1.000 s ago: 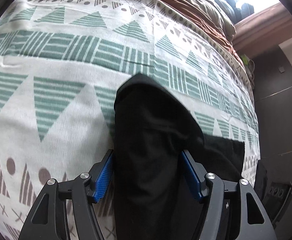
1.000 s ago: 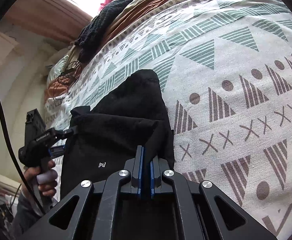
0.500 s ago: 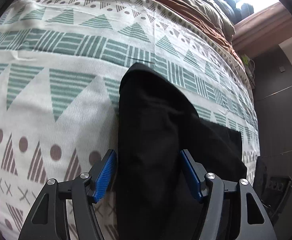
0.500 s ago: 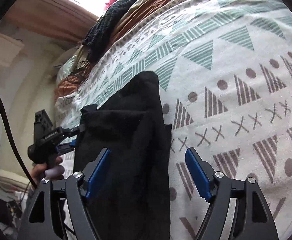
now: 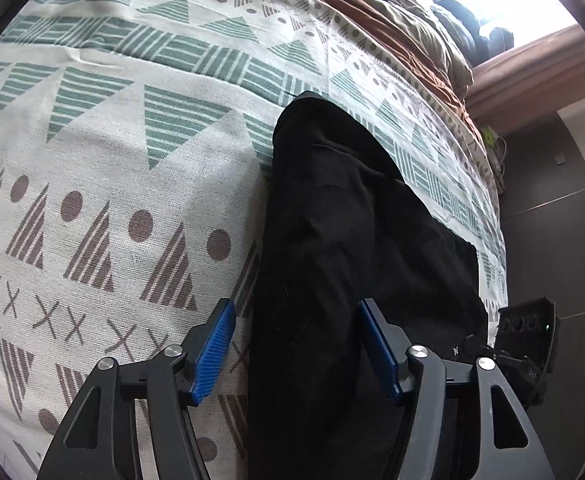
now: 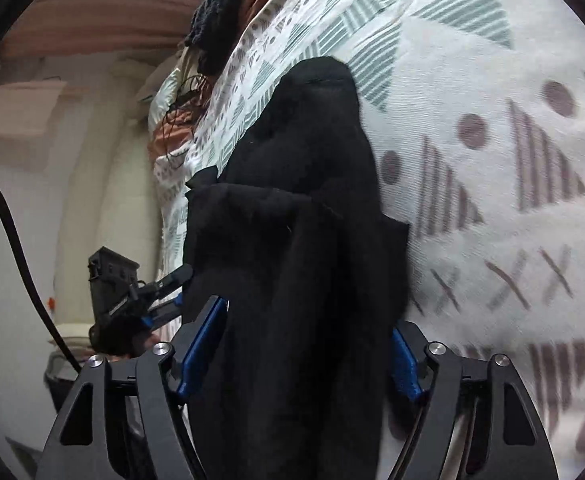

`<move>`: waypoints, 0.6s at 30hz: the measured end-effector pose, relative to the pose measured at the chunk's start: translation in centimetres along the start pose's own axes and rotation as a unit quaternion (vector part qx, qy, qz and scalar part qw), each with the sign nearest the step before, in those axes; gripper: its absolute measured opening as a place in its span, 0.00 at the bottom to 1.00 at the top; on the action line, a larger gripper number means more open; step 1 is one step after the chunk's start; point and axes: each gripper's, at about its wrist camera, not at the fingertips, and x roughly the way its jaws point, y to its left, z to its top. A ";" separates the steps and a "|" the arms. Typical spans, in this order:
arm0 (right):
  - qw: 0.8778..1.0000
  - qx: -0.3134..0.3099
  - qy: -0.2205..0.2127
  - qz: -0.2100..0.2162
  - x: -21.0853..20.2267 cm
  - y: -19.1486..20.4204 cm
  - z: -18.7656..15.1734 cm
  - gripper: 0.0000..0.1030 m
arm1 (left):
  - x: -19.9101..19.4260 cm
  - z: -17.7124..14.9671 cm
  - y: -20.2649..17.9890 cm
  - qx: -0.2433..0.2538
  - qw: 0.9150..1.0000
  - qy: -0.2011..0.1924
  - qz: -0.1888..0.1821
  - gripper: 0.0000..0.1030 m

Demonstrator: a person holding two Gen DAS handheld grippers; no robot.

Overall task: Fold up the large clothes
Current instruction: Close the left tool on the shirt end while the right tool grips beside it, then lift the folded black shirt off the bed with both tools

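Note:
A black garment [image 5: 332, 240] lies folded into a long strip on a patterned bedspread [image 5: 112, 160]. My left gripper [image 5: 298, 348] is open, its blue pads either side of the strip's near end without pinching it. In the right wrist view the same garment [image 6: 312, 220] runs between the wide-open jaws of my right gripper [image 6: 304, 344], bunched and partly covering the right pad. The left gripper [image 6: 160, 296] shows there too, at the garment's left edge.
Brown and olive bedding [image 5: 392, 20] and dark clothes [image 6: 220, 12] are piled at the head of the bed. A black cable [image 6: 16, 232] hangs at the left. The right gripper's body [image 5: 528, 336] sits by the bed's edge, with a dark wall [image 5: 552, 220] beyond.
My right gripper was shut on the garment's edge and has opened wide. Both grippers have pulled back along the strip towards its near end; the right view is now blurred by motion.

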 end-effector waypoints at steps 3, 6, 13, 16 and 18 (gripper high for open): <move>1.000 -0.007 0.004 -0.013 1.0 0.7 0.5 0.64 | 0.5 0.0 -0.1 -0.006 1.000 -0.002 -0.002 0.53; 1.000 0.000 0.011 -0.016 1.3 0.7 0.5 0.40 | 0.5 -0.1 -0.5 -0.004 1.000 -0.007 0.005 0.47; 0.999 -0.024 -0.010 -0.033 0.7 3.4 -0.9 0.18 | -1.7 -0.8 -1.6 0.013 1.000 -0.028 -0.004 0.30; 0.998 -0.039 -0.025 -0.039 -0.6 5.3 -1.7 0.16 | -3.1 -1.0 -1.9 0.015 0.999 -0.037 -0.020 0.27; 0.997 -0.050 -0.034 -0.041 -1.4 6.5 -2.2 0.16 | -4.4 -1.3 -2.3 0.022 0.998 -0.045 -0.029 0.27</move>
